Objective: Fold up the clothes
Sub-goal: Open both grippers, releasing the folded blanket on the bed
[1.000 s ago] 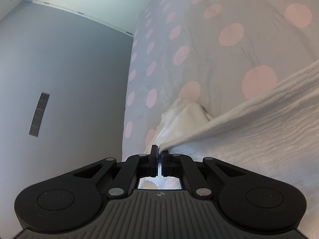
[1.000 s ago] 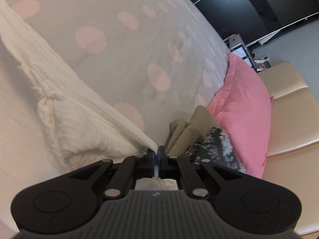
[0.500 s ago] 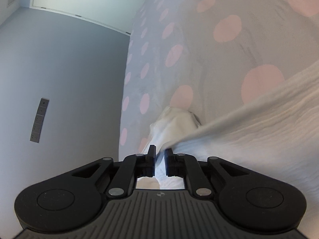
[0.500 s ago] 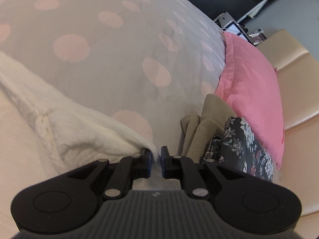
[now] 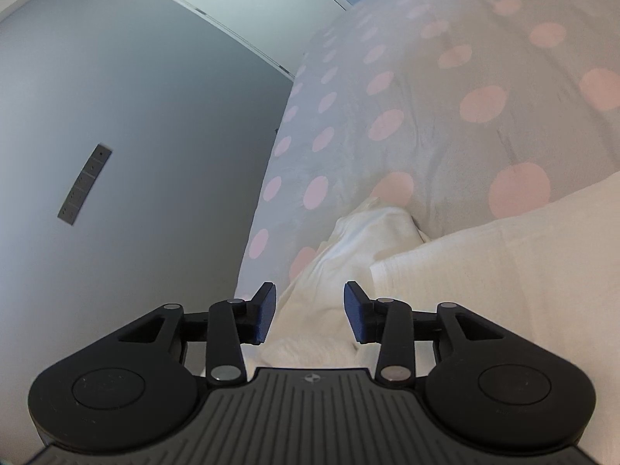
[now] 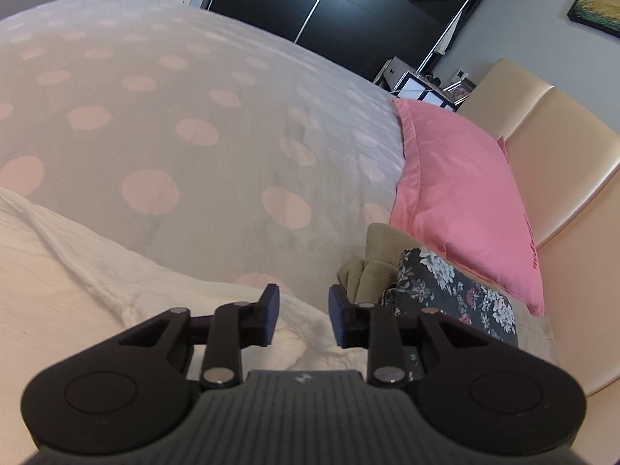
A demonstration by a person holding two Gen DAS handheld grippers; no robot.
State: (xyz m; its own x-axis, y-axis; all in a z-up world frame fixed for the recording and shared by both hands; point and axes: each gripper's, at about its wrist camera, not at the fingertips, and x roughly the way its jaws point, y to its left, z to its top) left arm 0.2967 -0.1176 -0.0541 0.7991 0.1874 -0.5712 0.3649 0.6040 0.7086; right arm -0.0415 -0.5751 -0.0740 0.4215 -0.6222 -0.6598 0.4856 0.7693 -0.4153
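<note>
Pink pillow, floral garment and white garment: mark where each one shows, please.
pink pillow (image 6: 457,193), right wrist view, middle of its top face
floral garment (image 6: 457,290), right wrist view, folded top
white garment (image 5: 503,271), left wrist view, upper folded layer

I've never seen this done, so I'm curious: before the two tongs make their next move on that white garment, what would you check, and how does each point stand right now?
1. Left tongs open and free of cloth: ok, jaws apart with nothing between them.
2. Right tongs open and free of cloth: ok.
3. White garment lying on the dotted bedspread: ok.
4. Fold edge neat: cannot tell; a bunched part sticks out at the left end.
5. Other clothes out of the way: ok; the tan piece and floral piece lie beside the pink pillow.
</note>
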